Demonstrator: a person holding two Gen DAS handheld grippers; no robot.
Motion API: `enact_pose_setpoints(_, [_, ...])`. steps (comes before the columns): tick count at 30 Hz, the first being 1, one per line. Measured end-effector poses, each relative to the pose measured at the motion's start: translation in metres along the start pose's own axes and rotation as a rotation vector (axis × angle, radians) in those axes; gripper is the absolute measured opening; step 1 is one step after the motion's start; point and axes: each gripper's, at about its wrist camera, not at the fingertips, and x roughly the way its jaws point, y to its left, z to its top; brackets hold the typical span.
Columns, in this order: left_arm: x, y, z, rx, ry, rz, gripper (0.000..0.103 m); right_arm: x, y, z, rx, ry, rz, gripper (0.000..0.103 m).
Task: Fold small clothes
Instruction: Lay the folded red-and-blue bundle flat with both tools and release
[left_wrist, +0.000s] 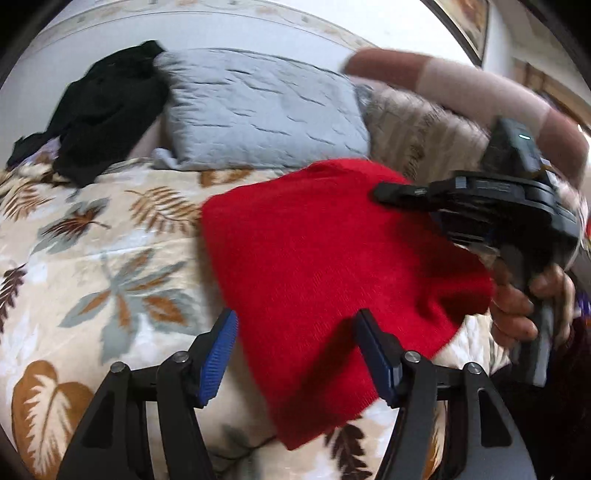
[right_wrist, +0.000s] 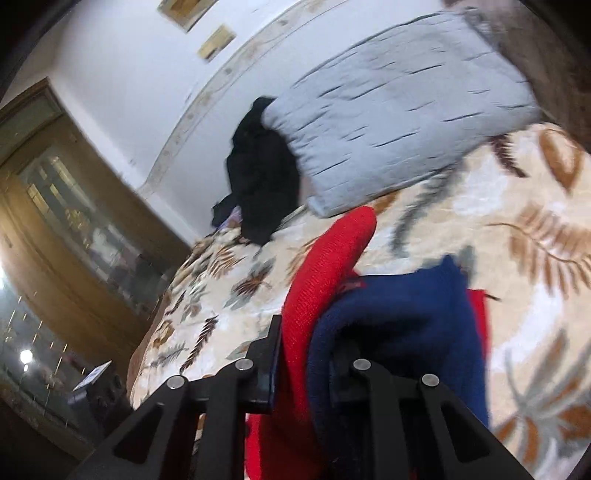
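Observation:
A small red knit garment (left_wrist: 332, 258) lies flat on the leaf-patterned bedspread (left_wrist: 92, 258). My left gripper (left_wrist: 299, 354) is open just above its near edge, blue pads either side of the cloth. My right gripper (left_wrist: 380, 194) reaches in from the right over the garment's far corner. In the right wrist view my right gripper (right_wrist: 306, 354) is shut on a fold of the red garment (right_wrist: 321, 280) with its dark blue part (right_wrist: 406, 317) bunched over the right finger.
A grey quilted pillow (left_wrist: 258, 110) and a beige pillow (left_wrist: 413, 129) lie at the head of the bed. A black garment (left_wrist: 103, 110) is heaped left of the grey pillow. A wooden cabinet (right_wrist: 55, 221) stands beside the bed.

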Motion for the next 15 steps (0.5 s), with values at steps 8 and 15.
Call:
enact_pose_setpoints(8, [0.028,-0.001,-0.007,-0.008,0.148,0.020,0.070,0.030,-0.100,-0.016,0.354,0.207,-0.119,0.026])
enact_pose_setpoints(15, [0.007,0.013,0.002,-0.055,0.059,0.110,0.075,0.005,-0.036,0.016,0.041,0.009,-0.190,0.028])
